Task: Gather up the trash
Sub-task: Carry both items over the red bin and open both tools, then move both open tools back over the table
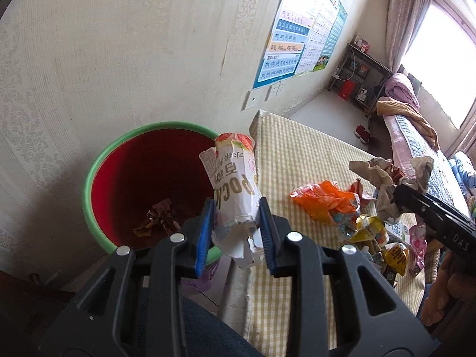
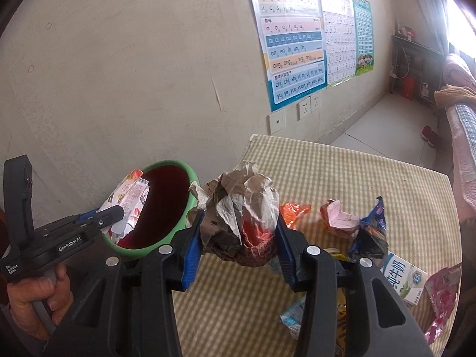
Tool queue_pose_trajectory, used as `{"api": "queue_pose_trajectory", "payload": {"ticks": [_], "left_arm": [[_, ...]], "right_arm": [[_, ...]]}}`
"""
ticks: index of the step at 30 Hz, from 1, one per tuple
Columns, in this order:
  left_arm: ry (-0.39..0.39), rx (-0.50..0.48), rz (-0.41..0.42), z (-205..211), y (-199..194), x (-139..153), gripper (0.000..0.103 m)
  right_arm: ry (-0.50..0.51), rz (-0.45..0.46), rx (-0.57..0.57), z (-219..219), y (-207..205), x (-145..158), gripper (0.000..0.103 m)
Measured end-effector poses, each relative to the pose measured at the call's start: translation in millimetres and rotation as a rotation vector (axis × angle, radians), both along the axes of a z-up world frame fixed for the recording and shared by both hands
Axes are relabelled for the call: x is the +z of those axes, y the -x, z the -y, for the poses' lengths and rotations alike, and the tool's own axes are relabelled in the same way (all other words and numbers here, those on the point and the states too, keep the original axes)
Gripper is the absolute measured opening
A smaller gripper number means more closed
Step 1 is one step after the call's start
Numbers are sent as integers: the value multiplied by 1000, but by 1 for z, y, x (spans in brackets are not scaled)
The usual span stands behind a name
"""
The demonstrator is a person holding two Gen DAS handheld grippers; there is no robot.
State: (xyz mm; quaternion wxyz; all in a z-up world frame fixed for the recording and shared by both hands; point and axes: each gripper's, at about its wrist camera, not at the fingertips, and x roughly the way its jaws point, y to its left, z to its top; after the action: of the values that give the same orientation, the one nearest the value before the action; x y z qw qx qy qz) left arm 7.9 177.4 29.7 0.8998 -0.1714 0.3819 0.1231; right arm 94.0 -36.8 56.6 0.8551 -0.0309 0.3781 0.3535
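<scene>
My left gripper [image 1: 236, 223] is shut on a white snack wrapper [image 1: 235, 184] and holds it over the near rim of the red bin with a green rim [image 1: 98, 160]. The bin holds a few wrappers [image 1: 157, 220]. In the right wrist view the left gripper [image 2: 110, 214] holds that wrapper [image 2: 128, 199] at the bin [image 2: 181, 217]. My right gripper [image 2: 238, 238] is shut on a crumpled brown paper wad [image 2: 238, 208] above the checked table [image 2: 327, 163]. It shows in the left wrist view [image 1: 410, 184] holding the wad [image 1: 383, 175].
Loose trash lies on the table: an orange bag [image 1: 324, 199], yellow packets [image 1: 372, 232], a pink crumpled paper [image 2: 339, 217], a dark wrapper [image 2: 372, 229], a milk carton [image 2: 404, 276], a pink wrapper [image 2: 440, 294]. A wall with posters [image 2: 291, 44] stands behind. A bed [image 1: 416, 136] is right.
</scene>
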Motion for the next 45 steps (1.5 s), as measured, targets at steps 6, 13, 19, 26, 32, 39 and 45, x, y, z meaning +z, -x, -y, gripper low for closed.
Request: {"api": "queue_pose_trajectory", "payload": {"ticks": [6, 13, 19, 26, 32, 39, 45], "left_arm": [[6, 47, -1, -31, 7, -2, 29], [21, 73, -5, -59, 14, -6, 29], [32, 86, -22, -81, 15, -12, 30], [110, 101, -36, -98, 13, -24, 31], [131, 122, -36, -104, 16, -28, 31], [132, 151, -27, -114, 13, -26, 66], [144, 186, 5, -117, 20, -23, 97]], "right_arm": [[7, -3, 68, -50, -2, -8, 44], [19, -33, 140, -100, -2, -19, 44], [45, -42, 194, -140, -2, -28, 44], [80, -49, 236, -175, -3, -44, 45], [96, -73, 239, -182, -6, -57, 46], [95, -56, 234, -184, -11, -58, 69], [101, -41, 222, -177, -9, -55, 79]]}}
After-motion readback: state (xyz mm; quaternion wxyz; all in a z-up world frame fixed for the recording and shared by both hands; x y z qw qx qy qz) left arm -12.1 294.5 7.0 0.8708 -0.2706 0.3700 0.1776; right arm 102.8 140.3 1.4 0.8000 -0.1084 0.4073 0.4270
